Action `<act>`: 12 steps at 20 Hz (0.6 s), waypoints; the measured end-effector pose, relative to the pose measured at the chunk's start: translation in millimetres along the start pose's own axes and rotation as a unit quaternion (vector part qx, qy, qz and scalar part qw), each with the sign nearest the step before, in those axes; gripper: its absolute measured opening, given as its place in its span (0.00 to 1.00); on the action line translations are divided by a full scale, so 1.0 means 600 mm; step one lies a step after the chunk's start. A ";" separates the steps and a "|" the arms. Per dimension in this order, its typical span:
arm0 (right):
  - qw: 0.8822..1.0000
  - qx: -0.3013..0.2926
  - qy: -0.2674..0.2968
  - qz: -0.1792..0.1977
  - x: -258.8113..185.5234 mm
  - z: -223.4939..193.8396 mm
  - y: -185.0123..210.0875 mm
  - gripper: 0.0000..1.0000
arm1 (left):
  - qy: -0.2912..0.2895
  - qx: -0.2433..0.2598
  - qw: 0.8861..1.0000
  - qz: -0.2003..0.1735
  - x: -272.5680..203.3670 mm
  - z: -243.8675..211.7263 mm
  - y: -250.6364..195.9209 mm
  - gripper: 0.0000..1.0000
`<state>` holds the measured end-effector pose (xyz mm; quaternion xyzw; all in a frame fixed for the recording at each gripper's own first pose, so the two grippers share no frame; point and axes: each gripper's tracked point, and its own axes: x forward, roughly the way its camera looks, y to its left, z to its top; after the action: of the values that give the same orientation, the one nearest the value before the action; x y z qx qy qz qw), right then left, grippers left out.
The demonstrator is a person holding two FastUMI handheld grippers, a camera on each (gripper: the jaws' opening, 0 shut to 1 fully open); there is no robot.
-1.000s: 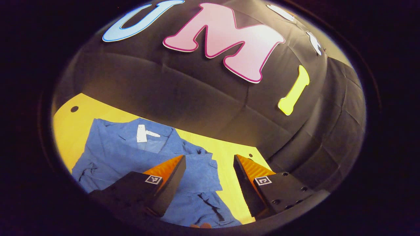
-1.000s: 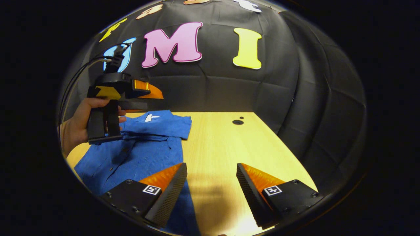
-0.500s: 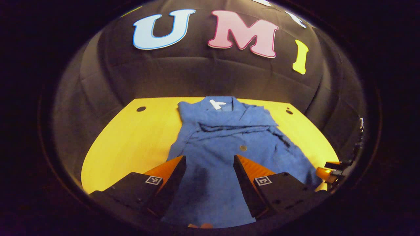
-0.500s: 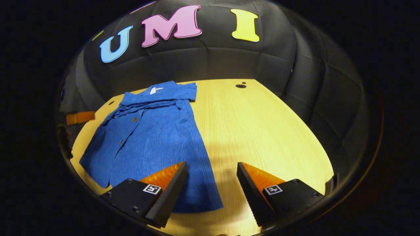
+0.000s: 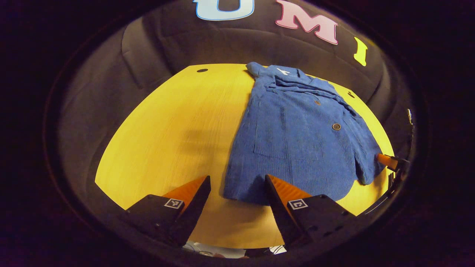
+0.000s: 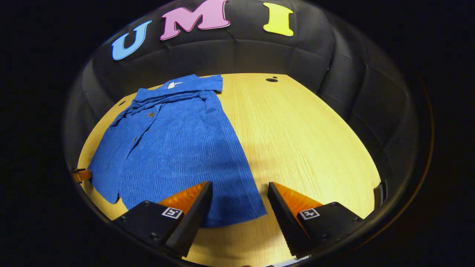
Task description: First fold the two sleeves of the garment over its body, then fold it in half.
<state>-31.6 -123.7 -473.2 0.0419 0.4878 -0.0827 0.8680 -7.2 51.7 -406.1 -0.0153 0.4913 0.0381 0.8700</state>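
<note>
A blue ribbed button-up shirt (image 5: 297, 133) lies flat on the yellow wooden table (image 5: 174, 126), collar at the far end, both short sleeves folded across its chest. In the right gripper view the shirt (image 6: 178, 148) spreads over the table's left half. My left gripper (image 5: 237, 185) is open above the hem's left corner, with nothing between its fingers. My right gripper (image 6: 239, 191) is open above the hem's right corner, also holding nothing. The right gripper's fingertip (image 5: 387, 161) peeks in at the far right of the left gripper view, and the left gripper's fingertip (image 6: 81, 175) at the far left of the right gripper view.
The table (image 6: 304, 141) has small dark holes (image 6: 272, 79) near its far corners and another hole (image 5: 202, 70) at the far left. The black cloth wall (image 6: 237, 55) closes the table's back and sides. Bare wood lies on both sides of the shirt.
Both grippers have pulled back from the collar end to the shirt's hem and tilted down toward the table. Both stay open; the shirt lies as before.
</note>
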 end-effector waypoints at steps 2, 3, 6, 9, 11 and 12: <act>1.000 -0.003 0.006 -0.004 0.000 -0.005 0.002 0.97 | 0.003 0.015 1.000 -0.005 0.001 -0.003 -0.013 0.84; 1.000 -0.002 0.006 -0.006 0.001 -0.006 0.003 0.97 | 0.007 0.015 1.000 -0.008 0.000 0.000 -0.022 0.82; 1.000 -0.008 0.013 0.006 0.001 -0.005 0.025 0.85 | 0.013 0.017 1.000 -0.015 0.013 0.003 -0.042 0.67; 0.999 -0.031 0.020 0.024 0.004 -0.009 0.053 0.32 | 0.014 0.003 1.000 -0.012 0.015 0.008 -0.056 0.24; 0.998 -0.053 0.016 0.024 0.002 -0.008 0.057 0.09 | 0.016 0.011 0.999 -0.040 0.012 0.007 -0.082 0.07; 0.998 -0.060 0.013 0.034 0.007 -0.006 0.061 0.08 | 0.018 0.009 0.998 -0.058 0.010 0.011 -0.099 0.01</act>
<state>-25.8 -87.8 -478.8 0.0074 0.5017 -0.0233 0.8647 6.4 -6.5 -408.3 -0.0365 0.5057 -0.0169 0.8618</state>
